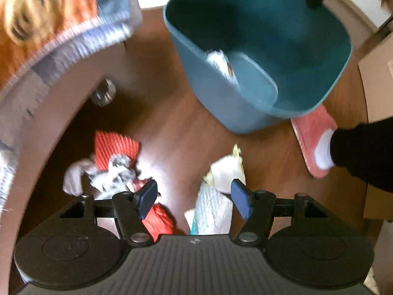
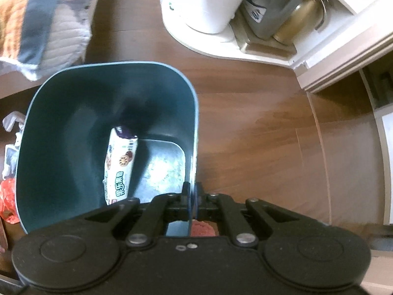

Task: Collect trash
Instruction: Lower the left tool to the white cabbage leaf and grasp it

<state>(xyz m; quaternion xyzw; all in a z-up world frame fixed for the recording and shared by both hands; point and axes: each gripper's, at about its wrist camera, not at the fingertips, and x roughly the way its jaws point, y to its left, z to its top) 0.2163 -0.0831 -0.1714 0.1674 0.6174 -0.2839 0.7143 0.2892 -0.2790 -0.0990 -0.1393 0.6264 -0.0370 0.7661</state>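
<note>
A teal trash bin (image 1: 319,56) is held tilted above the wooden floor, with a white snack wrapper (image 1: 221,64) inside. My right gripper (image 2: 192,196) is shut on the bin's rim (image 2: 194,123); the wrapper (image 2: 120,164) lies in the bin. My left gripper (image 1: 194,201) is open and empty, just above floor trash: a red ribbed bag (image 1: 113,147) with crumpled white paper (image 1: 110,174) to its left, a red wrapper (image 1: 159,221) under the left finger, and a white-and-yellow wrapper (image 1: 226,169) with a white mesh pack (image 1: 213,211) near the right finger.
A bed or sofa edge with an orange and blue blanket (image 1: 49,24) and a metal leg (image 1: 103,93) is at the left. A foot in a pink slipper (image 1: 316,137) stands at the right. A white appliance (image 2: 208,2) and a shelf unit (image 2: 319,24) stand beyond the bin.
</note>
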